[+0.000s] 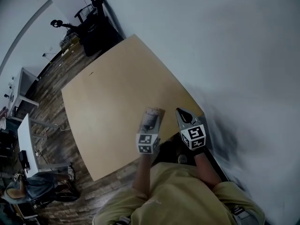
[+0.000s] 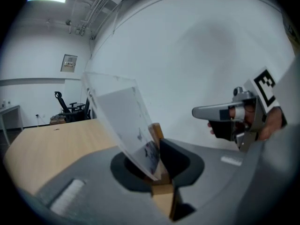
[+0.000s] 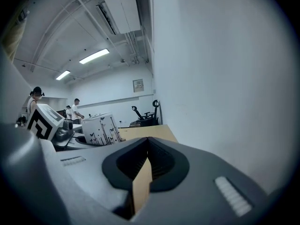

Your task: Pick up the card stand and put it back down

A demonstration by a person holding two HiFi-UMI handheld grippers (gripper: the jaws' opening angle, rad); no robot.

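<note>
The left tool (image 2: 158, 165) is clamped on the card stand (image 2: 125, 121), pinching its wooden foot, and the clear panel leans toward eleven o'clock. In the head view the stand hangs over the surface (image 1: 112, 93) near its five o'clock edge and looks just clear of the wood. The right tool (image 1: 183, 113) waits beside it at three o'clock, jaws together, nothing in them. Put-down next, I'd say: level that tilted foot first, lower it straight and seat the base flat before loosening. Keep it in from the edge, because a leaning release could tip it.
</note>
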